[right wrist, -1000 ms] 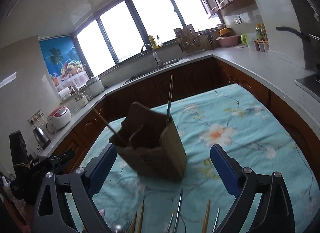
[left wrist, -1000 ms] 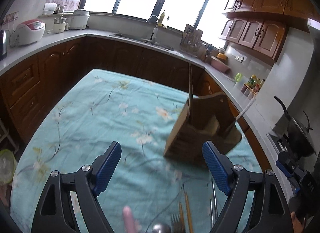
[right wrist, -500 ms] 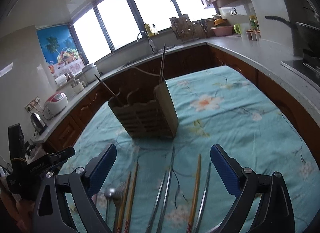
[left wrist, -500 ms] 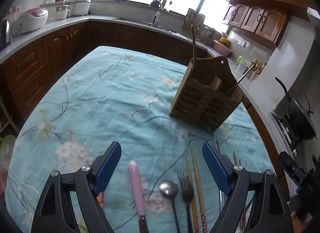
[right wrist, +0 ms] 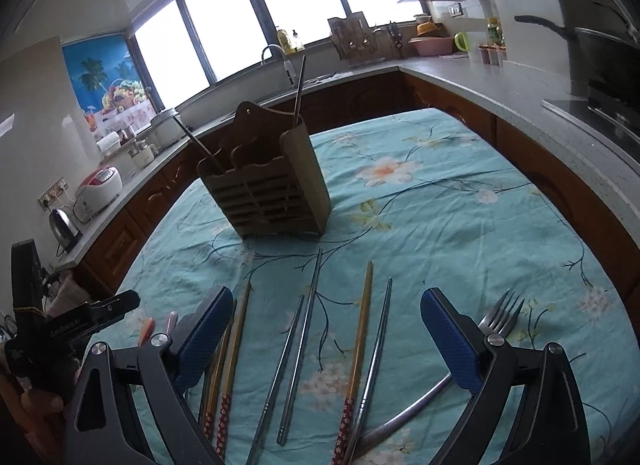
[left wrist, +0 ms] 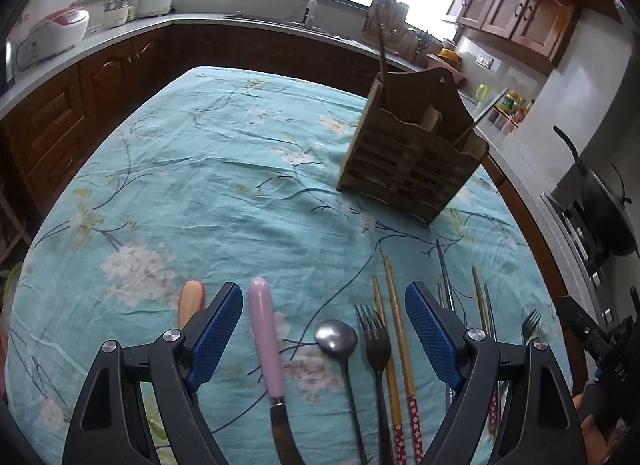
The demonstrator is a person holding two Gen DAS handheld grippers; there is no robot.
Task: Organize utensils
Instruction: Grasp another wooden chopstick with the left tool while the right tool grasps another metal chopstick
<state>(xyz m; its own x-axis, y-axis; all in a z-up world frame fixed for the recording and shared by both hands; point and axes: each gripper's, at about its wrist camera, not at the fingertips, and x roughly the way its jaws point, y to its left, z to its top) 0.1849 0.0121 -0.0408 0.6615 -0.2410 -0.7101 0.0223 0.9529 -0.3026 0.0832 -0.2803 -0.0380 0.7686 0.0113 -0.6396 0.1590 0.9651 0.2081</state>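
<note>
Wooden caddy (left wrist: 412,153), slatted front, scalloped dividers, stands on the floral teal cloth (left wrist: 192,169); two sticks jut from it. Nearer than the caddy, a row lies flat: pink-handled knife (left wrist: 266,341), one spoon (left wrist: 338,345), dark fork (left wrist: 376,345), two wooden chopsticks (left wrist: 394,329). Left gripper (left wrist: 324,329) and right gripper (right wrist: 326,331) hover over the row, jaws wide apart, empty.

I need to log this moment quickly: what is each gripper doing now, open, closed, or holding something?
Left gripper: open, holding nothing, above the utensils.
Right gripper: open, holding nothing, above the chopsticks.
</note>
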